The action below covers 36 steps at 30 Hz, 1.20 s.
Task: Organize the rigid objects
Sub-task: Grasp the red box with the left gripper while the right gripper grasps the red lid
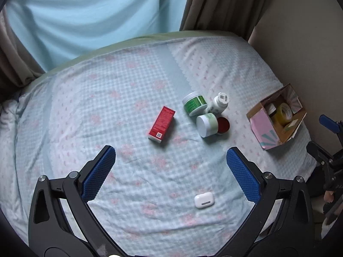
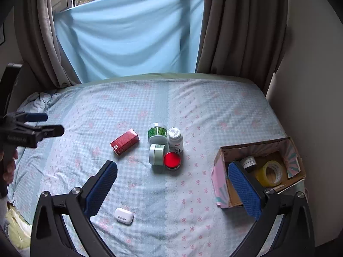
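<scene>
1. Right wrist view: we hold the left hand-held gripper (image 2: 46, 124) at the far left, above the bed (image 2: 225, 111); from here we cannot tell its opening, but its own camera shows the fingers spread wide and empty.
2. Moving right, we see the red box (image 2: 124, 141) lying loose, then the earbud case (image 2: 123, 214) nearer us.
3. Next comes a touching cluster: green-labelled jar (image 2: 157, 132), tipped jar (image 2: 157, 154), white bottle (image 2: 175, 139), red lid (image 2: 172, 160).
4. Our right hand-held gripper (image 2: 171, 189) hangs wide, holding nothing.
5. Rightmost, the cardboard box (image 2: 218, 184) already holds a tape roll (image 2: 271, 173) and small jar (image 2: 248, 162); we judge most sorting remains.
</scene>
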Each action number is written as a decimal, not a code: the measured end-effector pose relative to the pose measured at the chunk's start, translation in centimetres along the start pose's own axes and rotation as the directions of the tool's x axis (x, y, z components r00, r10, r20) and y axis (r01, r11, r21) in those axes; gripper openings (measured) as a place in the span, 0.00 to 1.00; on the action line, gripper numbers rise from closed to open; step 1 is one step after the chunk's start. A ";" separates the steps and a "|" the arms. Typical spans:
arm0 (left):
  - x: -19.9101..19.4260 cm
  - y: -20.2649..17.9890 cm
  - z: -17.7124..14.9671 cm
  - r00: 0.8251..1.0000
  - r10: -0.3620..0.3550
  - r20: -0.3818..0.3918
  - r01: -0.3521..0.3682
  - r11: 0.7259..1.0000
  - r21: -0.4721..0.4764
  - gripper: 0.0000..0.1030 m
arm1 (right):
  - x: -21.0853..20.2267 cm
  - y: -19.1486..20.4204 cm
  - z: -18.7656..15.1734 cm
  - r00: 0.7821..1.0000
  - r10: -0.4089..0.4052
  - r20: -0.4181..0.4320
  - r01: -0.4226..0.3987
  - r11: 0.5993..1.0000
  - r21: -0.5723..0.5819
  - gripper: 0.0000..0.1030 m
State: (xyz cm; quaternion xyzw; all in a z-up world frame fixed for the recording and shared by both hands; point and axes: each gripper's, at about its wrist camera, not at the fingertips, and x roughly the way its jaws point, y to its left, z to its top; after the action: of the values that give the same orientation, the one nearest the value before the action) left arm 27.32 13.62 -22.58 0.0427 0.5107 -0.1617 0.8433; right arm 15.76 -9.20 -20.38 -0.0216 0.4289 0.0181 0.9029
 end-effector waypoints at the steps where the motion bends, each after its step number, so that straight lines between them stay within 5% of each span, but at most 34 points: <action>1: 1.2 0.4 0.4 1.000 -0.003 -0.012 0.003 1.000 0.004 1.00 | 0.7 0.2 -0.1 1.000 -0.001 -0.006 0.001 1.000 -0.002 1.00; 10: 13.7 1.9 3.7 0.984 0.001 -0.179 0.006 0.999 0.035 0.99 | 11.4 -0.5 -1.6 0.993 -0.027 -0.115 0.023 0.999 -0.036 1.00; 17: 23.6 1.4 4.6 0.949 0.052 -0.311 -0.028 0.996 0.081 0.92 | 20.0 -1.6 -3.6 0.980 -0.028 -0.195 0.008 0.995 -0.098 0.99; 20: 26.9 1.0 4.0 0.931 0.051 -0.362 -0.019 0.996 0.093 0.87 | 23.3 -2.0 -4.5 0.972 -0.031 -0.233 -0.006 0.988 -0.157 0.90; 26: 31.4 0.2 3.3 0.901 0.073 -0.428 -0.018 0.991 0.131 0.85 | 28.0 -2.1 -5.4 0.964 0.001 -0.267 -0.065 0.970 -0.232 0.84; 28: 32.4 0.0 3.3 0.893 0.073 -0.444 -0.012 0.990 0.138 0.70 | 28.9 -2.1 -5.4 0.961 0.019 -0.275 -0.089 0.966 -0.243 0.81; 36: 34.8 -0.8 3.1 0.867 0.105 -0.487 -0.023 0.985 0.171 0.54 | 31.5 -0.9 -5.4 0.944 0.066 -0.323 -0.183 0.919 -0.348 0.61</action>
State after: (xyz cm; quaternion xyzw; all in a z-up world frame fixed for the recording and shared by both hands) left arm 44.52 4.13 -51.50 0.1670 0.6928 -0.1575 0.6836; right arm 31.52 -9.99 -48.13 -0.1677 0.5524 0.1539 0.8019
